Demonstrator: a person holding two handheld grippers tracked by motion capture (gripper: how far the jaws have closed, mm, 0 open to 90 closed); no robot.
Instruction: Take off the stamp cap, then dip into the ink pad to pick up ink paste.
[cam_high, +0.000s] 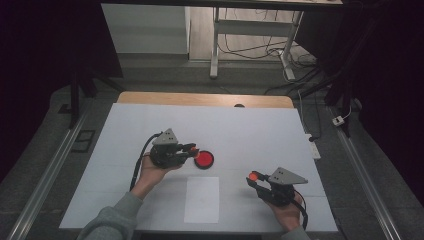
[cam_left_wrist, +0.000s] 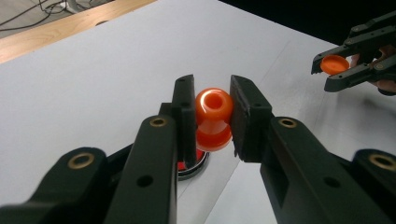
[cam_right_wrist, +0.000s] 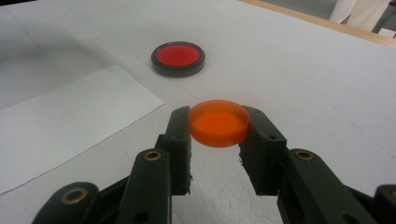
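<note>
Item one — orange spool-shaped piece (cam_left_wrist: 213, 119), count one. Two rounded lobes with a narrower waist and a hole in the upper end; in the left gripper view its long axis runs roughly upright between the jaws, the holed end tilted toward the camera. It is clamped at its sides by the left gripper (cam_left_wrist: 212, 116), jaws drawn narrow on it, and hangs above the table just over the dish.

Item two — orange round lid (cam_right_wrist: 218, 122), count one. Flat, shallow, its open face upward and its axis near vertical. It is pinched edge to edge by the right gripper (cam_right_wrist: 217, 126), jaws closed on its rim, and is held clear of the table (cam_high: 260, 130) at the near right.

Item three — black-rimmed round dish with red centre (cam_high: 204, 159), count one. It lies flat on the table — just beside the left gripper's tips, well apart from the right gripper.

Item four — white sheet of paper (cam_high: 202, 199), count one, flat at the near edge, between the two hands.
</note>
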